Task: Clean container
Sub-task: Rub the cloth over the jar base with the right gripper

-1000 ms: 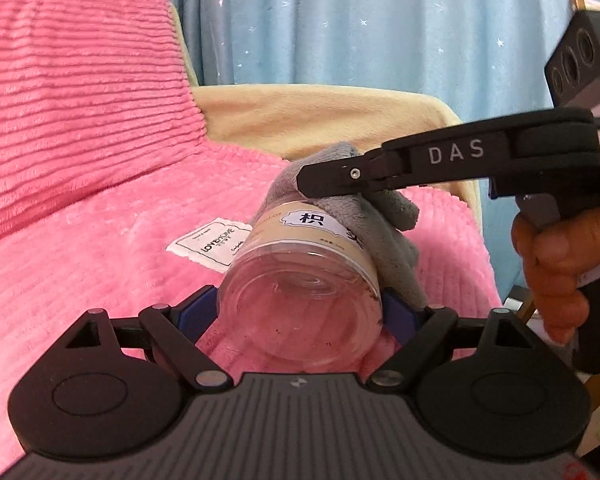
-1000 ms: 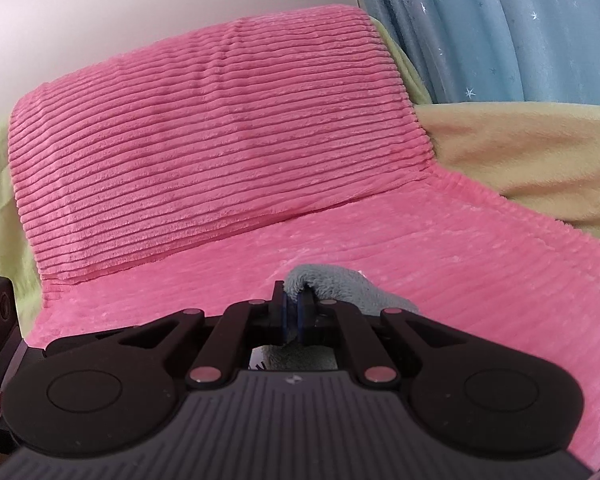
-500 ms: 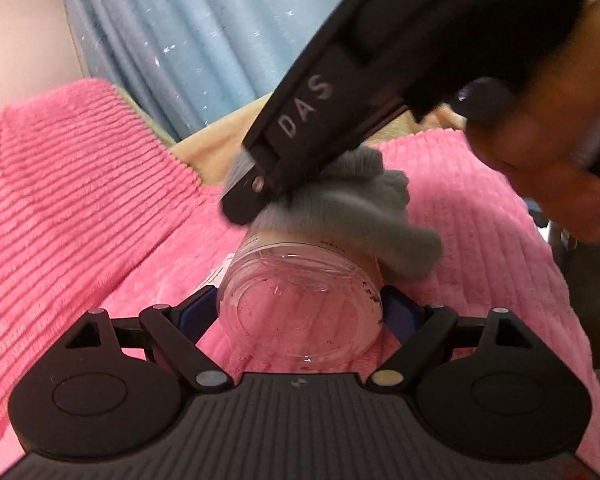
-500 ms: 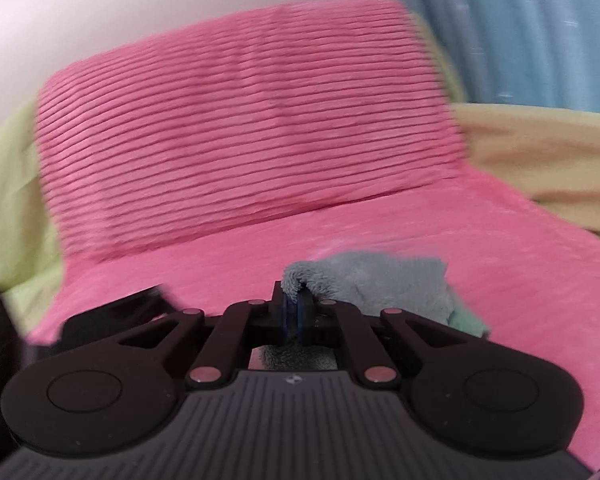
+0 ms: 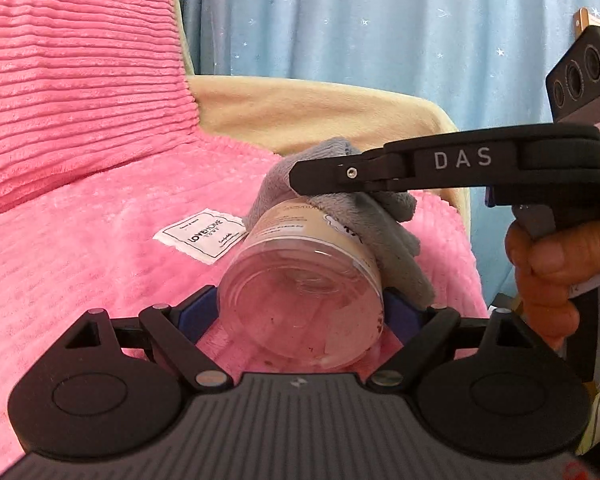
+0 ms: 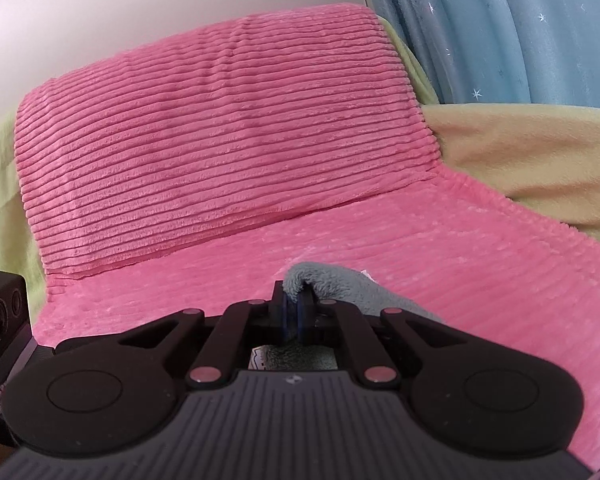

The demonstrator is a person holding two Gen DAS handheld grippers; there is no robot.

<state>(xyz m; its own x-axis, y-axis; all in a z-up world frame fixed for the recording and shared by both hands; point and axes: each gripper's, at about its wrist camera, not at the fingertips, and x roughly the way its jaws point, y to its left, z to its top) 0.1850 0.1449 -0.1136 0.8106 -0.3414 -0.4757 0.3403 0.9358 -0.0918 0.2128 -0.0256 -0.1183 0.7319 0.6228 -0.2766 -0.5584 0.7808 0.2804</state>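
The jar [image 5: 300, 300] was clear, shiny plastic with a smooth paper label, and small dark specks stuck to its base. The cloth [image 5: 364, 224] draped over it was grey, soft and fuzzy. The blanket [image 5: 80, 240] at the lower left was pink, fluffy and ribbed, with a flat white tag [image 5: 204, 236] sewn on. The left gripper [image 5: 300, 316] and the right gripper [image 6: 294, 312] were matt black plastic with small shiny metal pins. The curtain [image 5: 380, 20] along the top looked like thin, smooth blue cloth.

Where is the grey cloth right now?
In the left wrist view, the grey cloth drapes over the clear jar, pinched in the right hand-held gripper.
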